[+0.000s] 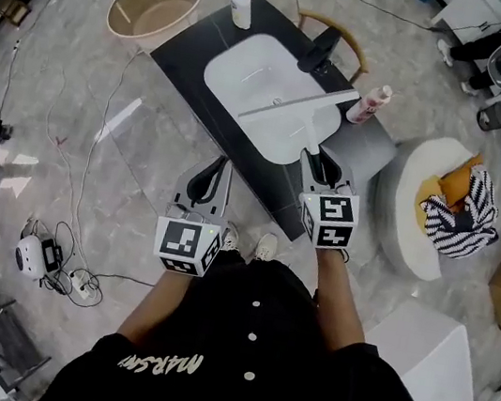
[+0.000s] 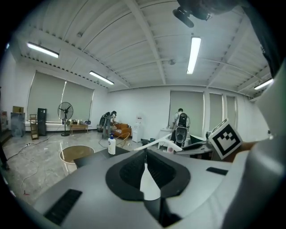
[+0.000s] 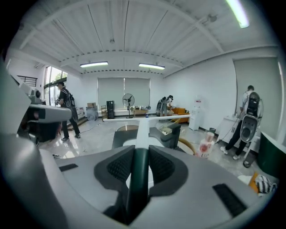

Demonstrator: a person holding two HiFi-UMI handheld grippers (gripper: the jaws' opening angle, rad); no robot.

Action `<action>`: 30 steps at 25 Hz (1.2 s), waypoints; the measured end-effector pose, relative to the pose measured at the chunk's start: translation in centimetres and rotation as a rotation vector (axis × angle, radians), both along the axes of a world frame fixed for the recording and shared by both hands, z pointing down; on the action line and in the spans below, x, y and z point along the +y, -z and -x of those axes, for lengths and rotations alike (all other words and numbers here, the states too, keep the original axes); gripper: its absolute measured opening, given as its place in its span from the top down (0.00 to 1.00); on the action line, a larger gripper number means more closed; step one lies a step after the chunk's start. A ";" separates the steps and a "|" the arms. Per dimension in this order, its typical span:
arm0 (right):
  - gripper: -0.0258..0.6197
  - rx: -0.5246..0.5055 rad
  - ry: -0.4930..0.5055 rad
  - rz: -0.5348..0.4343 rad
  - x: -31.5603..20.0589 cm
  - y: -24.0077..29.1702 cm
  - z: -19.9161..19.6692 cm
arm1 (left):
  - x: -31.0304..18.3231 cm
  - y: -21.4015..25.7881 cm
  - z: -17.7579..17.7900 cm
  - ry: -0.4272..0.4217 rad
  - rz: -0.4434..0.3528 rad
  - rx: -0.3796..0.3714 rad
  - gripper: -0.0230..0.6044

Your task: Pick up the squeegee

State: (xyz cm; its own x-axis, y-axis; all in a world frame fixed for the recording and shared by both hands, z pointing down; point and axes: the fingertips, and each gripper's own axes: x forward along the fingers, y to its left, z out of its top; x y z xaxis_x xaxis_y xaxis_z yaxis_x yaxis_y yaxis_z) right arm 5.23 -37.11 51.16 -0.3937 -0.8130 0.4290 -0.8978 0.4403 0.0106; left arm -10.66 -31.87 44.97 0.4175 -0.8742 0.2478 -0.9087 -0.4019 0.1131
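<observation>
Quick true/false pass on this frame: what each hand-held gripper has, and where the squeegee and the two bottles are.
1. The right hand-held gripper is shut on the squeegee handle. True.
2. The left hand-held gripper holds the pump bottle. False: its jaws are together on nothing, and the pump bottle stands at the far corner of the table.
3. In the head view the squeegee's white blade shows over the sink. True.
4. The pink bottle lies inside the sink. False: it stands on the table beside the sink, on the right.
</observation>
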 end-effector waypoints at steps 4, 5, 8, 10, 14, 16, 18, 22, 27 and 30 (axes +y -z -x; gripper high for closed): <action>0.82 -0.020 -0.017 -0.102 -0.5 4.6 -0.8 | -1.0 2.3 0.6 0.020 -0.058 0.005 0.93; 0.82 -0.024 -0.019 -0.124 -0.5 5.6 -1.0 | -1.2 2.9 0.7 0.025 -0.072 0.007 0.93; 0.82 -0.045 -0.024 -0.187 -0.3 8.5 -1.3 | -2.0 4.6 1.0 0.030 -0.111 0.009 0.93; 0.82 -0.069 -0.029 -0.236 -0.1 10.3 -1.4 | -2.5 5.4 1.2 0.030 -0.132 0.005 0.93; 0.82 -0.104 -0.058 -0.319 0.7 13.4 -2.5 | -2.8 6.8 1.1 0.027 -0.167 0.004 0.93; 0.82 -0.126 -0.074 -0.367 0.9 15.0 -3.4 | -3.0 7.6 0.8 0.026 -0.185 0.005 0.93; 0.82 -0.144 -0.084 -0.415 1.1 16.2 -4.1 | -3.1 8.1 0.5 0.021 -0.196 0.009 0.93; 0.82 -0.175 -0.103 -0.478 1.8 17.6 -5.1 | -2.9 8.5 -0.3 0.003 -0.203 0.014 0.93; 0.82 -0.250 -0.109 -0.519 2.5 17.2 -6.3 | -3.0 9.1 -0.5 -0.007 -0.214 0.008 0.93; 0.82 -0.276 -0.131 -0.517 2.9 16.2 -7.1 | -2.8 9.6 -0.1 -0.001 -0.222 0.007 0.93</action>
